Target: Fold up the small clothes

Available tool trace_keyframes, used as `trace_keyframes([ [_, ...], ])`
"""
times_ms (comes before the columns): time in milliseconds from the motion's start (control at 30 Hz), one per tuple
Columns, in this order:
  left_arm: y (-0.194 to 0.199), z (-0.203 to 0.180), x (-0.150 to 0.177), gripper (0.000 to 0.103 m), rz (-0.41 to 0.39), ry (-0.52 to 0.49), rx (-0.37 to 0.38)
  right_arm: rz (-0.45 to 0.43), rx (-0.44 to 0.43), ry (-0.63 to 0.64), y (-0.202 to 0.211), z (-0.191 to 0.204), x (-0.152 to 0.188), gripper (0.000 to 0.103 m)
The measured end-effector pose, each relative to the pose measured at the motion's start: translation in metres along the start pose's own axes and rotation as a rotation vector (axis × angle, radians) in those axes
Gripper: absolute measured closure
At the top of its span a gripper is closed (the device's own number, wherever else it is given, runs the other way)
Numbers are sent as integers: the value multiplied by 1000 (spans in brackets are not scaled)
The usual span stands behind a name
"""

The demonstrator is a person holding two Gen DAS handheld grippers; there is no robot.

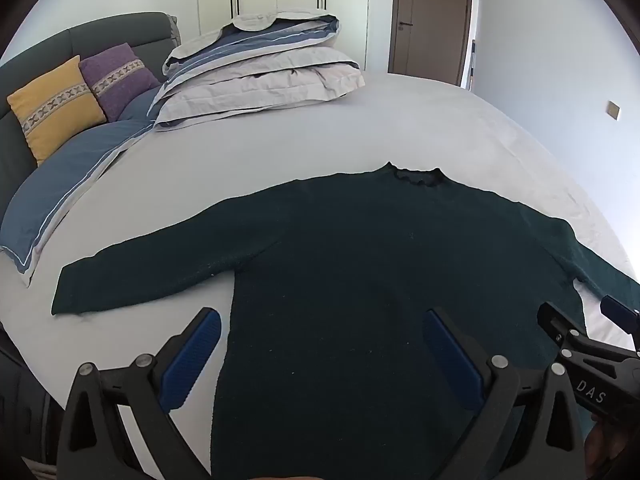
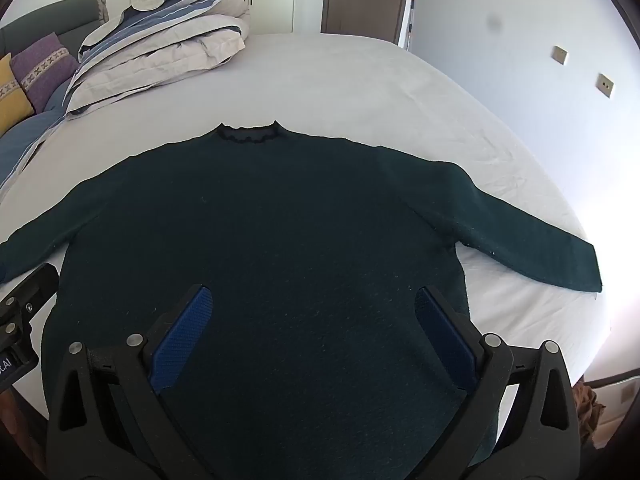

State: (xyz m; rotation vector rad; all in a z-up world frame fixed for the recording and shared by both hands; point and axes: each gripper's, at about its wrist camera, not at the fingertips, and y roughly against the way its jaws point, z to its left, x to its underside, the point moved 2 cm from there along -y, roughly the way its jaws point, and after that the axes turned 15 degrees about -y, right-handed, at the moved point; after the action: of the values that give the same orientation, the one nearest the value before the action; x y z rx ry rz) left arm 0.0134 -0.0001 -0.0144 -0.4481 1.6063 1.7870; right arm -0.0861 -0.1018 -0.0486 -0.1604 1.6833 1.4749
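Observation:
A dark green sweater lies flat on the white bed sheet, collar away from me and both sleeves spread out sideways. My left gripper hovers above the sweater's lower left part, jaws wide open with nothing between the blue pads. My right gripper hangs over the lower right part of the body, also wide open and empty. The right gripper's black frame shows at the right edge of the left wrist view, and the left one at the left edge of the right wrist view.
A folded grey and blue duvet is stacked at the far left of the bed. Yellow and purple cushions lean on the grey headboard. A blue pillow lies beside the left sleeve. A brown door stands behind.

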Motion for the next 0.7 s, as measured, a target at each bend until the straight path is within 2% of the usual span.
trace_keyframes([
  [267,3,-2,0,0,-5,-4,6,-2,-2,1,0,0,1,0],
  [500,1,16,4,0,-1,2,9,1,-6,-1,0,2,4,0],
  [700,3,10,5,0,3,8,4,3,-7,-2,0,4,4,0],
])
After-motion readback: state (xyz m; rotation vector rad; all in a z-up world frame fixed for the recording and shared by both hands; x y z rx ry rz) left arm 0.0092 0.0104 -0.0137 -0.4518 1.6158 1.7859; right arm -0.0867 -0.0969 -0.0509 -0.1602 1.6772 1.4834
